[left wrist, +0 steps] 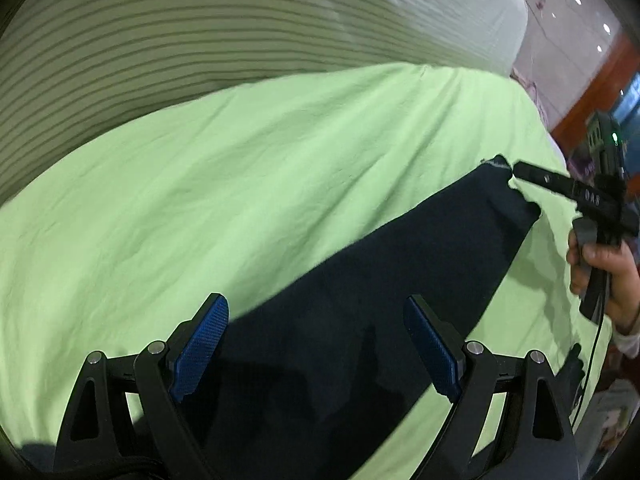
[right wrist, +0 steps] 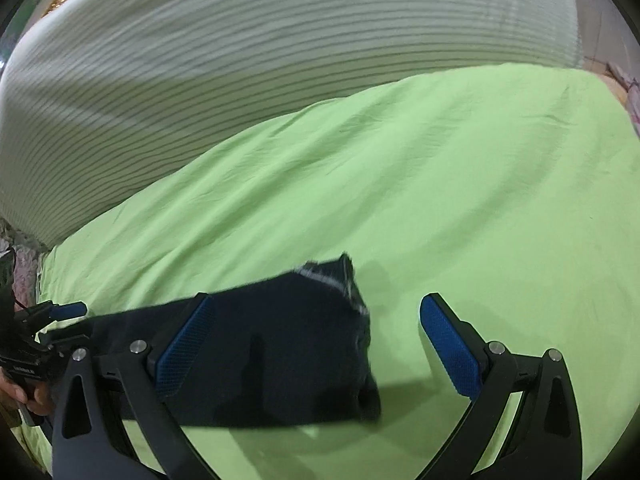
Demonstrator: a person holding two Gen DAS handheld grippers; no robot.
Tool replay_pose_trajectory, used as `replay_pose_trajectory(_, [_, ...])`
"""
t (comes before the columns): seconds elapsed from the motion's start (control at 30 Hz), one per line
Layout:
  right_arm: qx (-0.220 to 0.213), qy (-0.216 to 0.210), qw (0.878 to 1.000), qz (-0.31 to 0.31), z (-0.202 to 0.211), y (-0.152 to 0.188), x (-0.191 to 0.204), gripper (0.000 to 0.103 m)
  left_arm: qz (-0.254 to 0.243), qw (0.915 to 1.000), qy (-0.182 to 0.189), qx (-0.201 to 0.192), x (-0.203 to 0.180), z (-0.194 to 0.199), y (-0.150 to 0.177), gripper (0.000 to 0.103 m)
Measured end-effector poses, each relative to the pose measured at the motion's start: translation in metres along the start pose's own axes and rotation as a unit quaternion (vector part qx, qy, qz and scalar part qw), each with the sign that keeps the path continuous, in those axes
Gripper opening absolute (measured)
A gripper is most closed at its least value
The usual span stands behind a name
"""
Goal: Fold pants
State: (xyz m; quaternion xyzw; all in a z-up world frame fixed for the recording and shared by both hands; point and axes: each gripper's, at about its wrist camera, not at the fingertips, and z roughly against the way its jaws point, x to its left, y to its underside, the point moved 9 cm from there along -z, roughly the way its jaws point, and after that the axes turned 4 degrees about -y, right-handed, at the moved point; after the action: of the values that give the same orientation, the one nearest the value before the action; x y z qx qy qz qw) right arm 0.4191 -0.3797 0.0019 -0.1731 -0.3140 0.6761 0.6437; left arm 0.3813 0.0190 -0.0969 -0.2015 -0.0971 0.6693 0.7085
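We held both claws wide, gripping nothing. The dark pants (left wrist: 360, 300) stretched ahead between our left claw's (left wrist: 316, 344) fingers. Their hem end (right wrist: 332, 280) lay just ahead-left of our right claw (right wrist: 316, 344).

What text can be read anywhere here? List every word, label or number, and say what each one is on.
"DAS": pale letters on the black body of the right gripper, seen from the left wrist camera; more letters may be hidden.
A pale label on the left gripper, at the left edge of the right wrist view: too small and blurred to read.
Nothing is printed on the dark pants, the green sheet or the striped cover.
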Motion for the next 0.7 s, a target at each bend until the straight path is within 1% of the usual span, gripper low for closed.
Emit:
replay_pose_trajectory(0.13, [0.02,-0.015,1.0,0.001,-0.019,-0.004,0.0,0.1,-0.024,0.9992,0.002,0.033,0.001,-0.018,0.0,0.09])
replay_pose_trajectory(0.17, [0.026,-0.022,0.999,0.0,-0.022,-0.004,0.001,0.094,-0.029,0.9986,0.003,0.043,0.001,-0.023,0.001,0.088])
replay_pose_trajectory(0.2, [0.029,-0.026,0.999,-0.001,-0.024,-0.003,0.001,0.082,-0.036,0.9978,0.006,0.056,0.0,-0.029,0.003,0.087])
replay_pose_trajectory(0.23, [0.033,-0.028,0.999,-0.003,-0.027,-0.001,0.0,0.075,-0.038,0.9974,0.008,0.061,-0.004,-0.032,0.004,0.084])
replay_pose_trajectory(0.27, [0.034,-0.028,0.999,-0.005,-0.028,-0.001,-0.001,0.059,-0.042,0.9968,0.014,0.067,-0.006,-0.036,0.006,0.079])
replay_pose_trajectory(0.3, [0.03,-0.03,0.999,-0.009,-0.027,0.0,-0.001,0.039,-0.046,0.9964,0.019,0.068,-0.009,-0.037,0.007,0.077])
replay_pose_trajectory(0.33, [0.027,-0.035,0.999,-0.015,-0.025,0.0,-0.002,0.032,-0.049,0.9961,0.022,0.07,-0.01,-0.037,0.008,0.07])
replay_pose_trajectory(0.37, [0.024,-0.045,0.998,-0.025,-0.023,0.001,-0.003,0.023,-0.055,0.9955,0.027,0.073,-0.013,-0.037,0.009,0.06])
replay_pose_trajectory(0.4, [0.02,-0.056,0.998,-0.036,-0.019,0.003,-0.004,0.014,-0.058,0.9947,0.036,0.077,-0.016,-0.037,0.011,0.054])
replay_pose_trajectory(0.43, [0.015,-0.064,0.997,-0.043,-0.015,0.003,-0.005,0.012,-0.058,0.9938,0.045,0.084,-0.018,-0.036,0.013,0.041])
replay_pose_trajectory(0.47, [0.009,-0.073,0.996,-0.047,-0.008,0.004,-0.005,0.012,-0.058,0.9932,0.049,0.088,-0.017,-0.034,0.014,0.035])
replay_pose_trajectory(0.5, [0.004,-0.079,0.996,-0.047,-0.004,0.005,-0.003,0.011,-0.063,0.9928,0.051,0.088,-0.02,-0.033,0.016,0.032])
replay_pose_trajectory(0.57, [-0.003,-0.087,0.995,-0.04,0.008,0.006,0.001,0.01,-0.071,0.992,0.054,0.089,-0.023,-0.031,0.019,0.018])
replay_pose_trajectory(0.63, [-0.007,-0.097,0.995,-0.032,0.014,0.003,0.009,0.009,-0.068,0.9923,0.055,0.088,-0.024,-0.027,0.02,0.012])
replay_pose_trajectory(0.7, [-0.008,-0.1,0.995,-0.013,0.026,0.004,0.017,0.008,-0.059,0.9934,0.06,0.078,-0.024,-0.016,0.022,0.009])
